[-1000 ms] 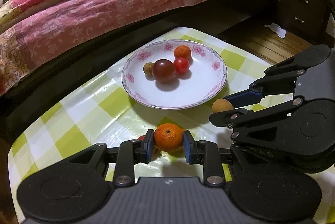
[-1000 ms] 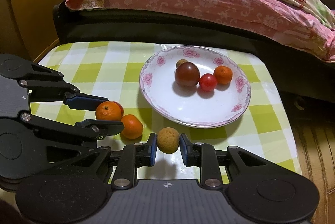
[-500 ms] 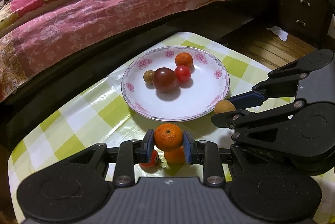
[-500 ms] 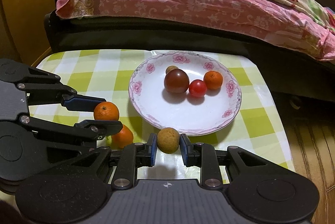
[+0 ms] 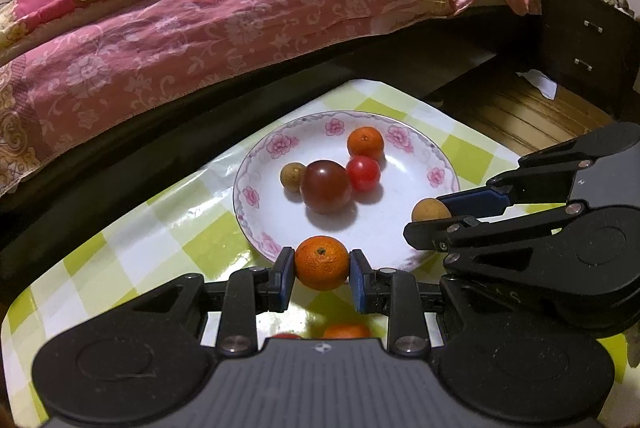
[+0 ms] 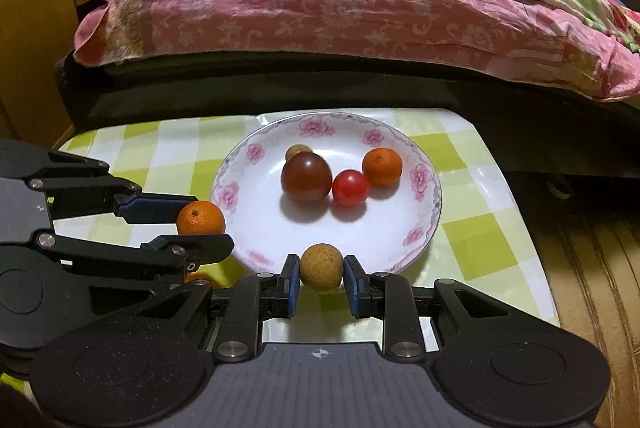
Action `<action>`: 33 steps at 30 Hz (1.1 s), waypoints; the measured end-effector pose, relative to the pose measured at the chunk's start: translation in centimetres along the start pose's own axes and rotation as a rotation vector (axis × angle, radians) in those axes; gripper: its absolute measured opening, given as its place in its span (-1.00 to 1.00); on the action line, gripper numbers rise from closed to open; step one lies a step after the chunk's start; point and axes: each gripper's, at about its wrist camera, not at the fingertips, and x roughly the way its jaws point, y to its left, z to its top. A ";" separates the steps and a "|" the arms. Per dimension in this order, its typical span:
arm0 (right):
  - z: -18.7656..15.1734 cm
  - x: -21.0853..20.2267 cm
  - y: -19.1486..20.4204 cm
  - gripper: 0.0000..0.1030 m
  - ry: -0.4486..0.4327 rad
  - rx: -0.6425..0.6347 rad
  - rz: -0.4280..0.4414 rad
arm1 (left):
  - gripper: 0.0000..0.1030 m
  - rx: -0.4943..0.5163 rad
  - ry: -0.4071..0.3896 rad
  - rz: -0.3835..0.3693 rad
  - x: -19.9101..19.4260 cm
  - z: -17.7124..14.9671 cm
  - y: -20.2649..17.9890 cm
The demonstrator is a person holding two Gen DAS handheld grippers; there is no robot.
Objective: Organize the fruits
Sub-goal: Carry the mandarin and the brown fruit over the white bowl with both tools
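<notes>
My left gripper [image 5: 321, 264] is shut on a small orange [image 5: 321, 262], held just over the near rim of the white flowered plate [image 5: 404, 252]. My right gripper [image 6: 321, 270] is shut on a tan longan [image 6: 321, 267] at the plate's [image 6: 256, 224] near rim. On the plate lie a dark tomato [image 5: 325, 186], a red cherry tomato [image 5: 363, 173], an orange [image 5: 365, 143] and a longan [image 5: 293, 177]. In the right wrist view the left gripper [image 6: 200, 228] shows at the left with its orange [image 6: 200, 218]. In the left wrist view the right gripper [image 5: 434, 218] holds the longan [image 5: 430, 210].
The table has a green and white checked cloth [image 5: 152, 228]. Another orange [image 5: 346, 331] and a red fruit [image 5: 286, 335] lie on it under my left gripper. A bed with pink covers [image 5: 200, 20] runs close behind; a dark cabinet [image 5: 580, 44] and wooden floor [image 5: 516, 108] lie right.
Both grippers have moved forward toward the plate with their fruit, from over the cloth to the plate's near rim. The loose orange and red fruit have dropped back under the left gripper.
</notes>
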 end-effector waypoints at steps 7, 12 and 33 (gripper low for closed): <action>0.4 1.2 -0.8 -0.57 -0.007 0.015 -0.001 | -0.31 -0.005 0.005 -0.013 1.3 0.5 0.1; 0.6 1.7 -1.4 -0.57 -0.010 0.020 0.000 | -0.31 -0.015 0.012 -0.019 2.1 0.7 0.2; 0.8 2.9 -1.7 -0.54 -0.023 0.017 0.008 | -0.30 -0.014 0.022 -0.018 3.0 0.6 0.4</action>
